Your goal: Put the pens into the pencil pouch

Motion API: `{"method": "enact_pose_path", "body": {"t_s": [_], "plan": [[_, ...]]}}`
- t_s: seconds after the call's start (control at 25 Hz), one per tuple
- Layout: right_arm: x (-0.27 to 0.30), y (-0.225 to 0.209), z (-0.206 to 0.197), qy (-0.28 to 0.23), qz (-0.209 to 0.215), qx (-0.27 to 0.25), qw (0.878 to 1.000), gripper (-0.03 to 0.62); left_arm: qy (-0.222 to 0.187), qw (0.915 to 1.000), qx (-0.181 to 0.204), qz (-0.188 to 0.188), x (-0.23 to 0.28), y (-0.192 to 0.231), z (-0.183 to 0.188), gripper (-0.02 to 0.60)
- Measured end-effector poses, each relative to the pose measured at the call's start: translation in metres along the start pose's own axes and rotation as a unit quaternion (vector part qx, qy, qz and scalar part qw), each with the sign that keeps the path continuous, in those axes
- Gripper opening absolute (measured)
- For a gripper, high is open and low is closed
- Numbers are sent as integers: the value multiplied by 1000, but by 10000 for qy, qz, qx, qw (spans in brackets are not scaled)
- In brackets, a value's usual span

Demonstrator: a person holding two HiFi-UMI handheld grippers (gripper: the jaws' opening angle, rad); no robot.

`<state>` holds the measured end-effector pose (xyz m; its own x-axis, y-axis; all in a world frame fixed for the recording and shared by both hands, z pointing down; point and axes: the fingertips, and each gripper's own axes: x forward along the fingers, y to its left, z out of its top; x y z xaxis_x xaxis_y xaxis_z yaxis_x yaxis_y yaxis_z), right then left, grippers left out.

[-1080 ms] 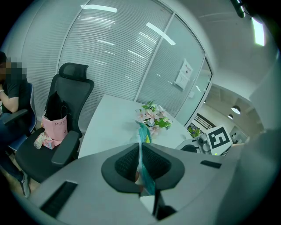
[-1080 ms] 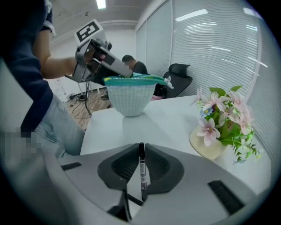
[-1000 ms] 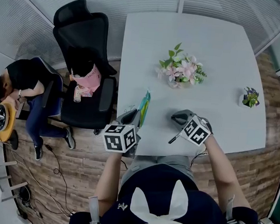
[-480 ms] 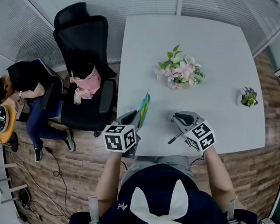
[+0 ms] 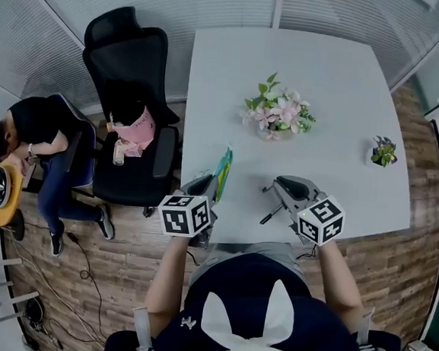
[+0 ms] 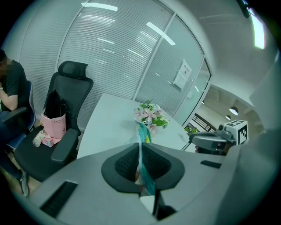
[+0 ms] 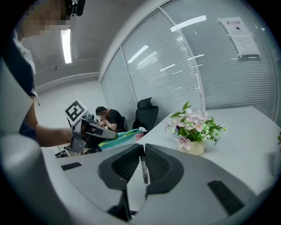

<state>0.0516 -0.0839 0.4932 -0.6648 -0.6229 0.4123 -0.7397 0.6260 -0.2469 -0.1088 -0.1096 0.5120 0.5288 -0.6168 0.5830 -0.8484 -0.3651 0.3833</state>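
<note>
Your left gripper (image 5: 208, 185) sits just off the head view's centre toward 7 o'clock, pointing to 12, jaws pressed together on the pencil pouch (image 6: 143, 132). Your right gripper (image 5: 285, 192) sits toward 4 o'clock, pointing to 10, jaws clamped on a pen (image 7: 143, 169). Your left forearm (image 5: 167, 269) and right forearm (image 5: 342, 277) reach out from your torso

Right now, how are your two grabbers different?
The left gripper pinches a flat teal pouch; the right gripper pinches a thin black pen. The left gripper sits by the table's left corner, the right gripper over its near edge. Both are shut on something.
</note>
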Motion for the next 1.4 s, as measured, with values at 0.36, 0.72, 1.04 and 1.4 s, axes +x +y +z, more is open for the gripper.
{"method": "enact_pose_path", "body": {"t_s": [0.36,0.72,1.04,1.4], "plan": [[-15,15,52,-840,97,193,9962,46,0,10000,-14,-57,-1,-4,-7,37],[-24,32,89,-1407,421,368,9885,46,33,9999,63,-99,0,-9,-12,37],[-23,42,103,-1575,615,287,9852,46,45,9998,69,-157,4,-18,-16,37],[-18,53,111,-1625,830,208,9830,46,77,9997,78,-219,7,-31,-20,37]]}}
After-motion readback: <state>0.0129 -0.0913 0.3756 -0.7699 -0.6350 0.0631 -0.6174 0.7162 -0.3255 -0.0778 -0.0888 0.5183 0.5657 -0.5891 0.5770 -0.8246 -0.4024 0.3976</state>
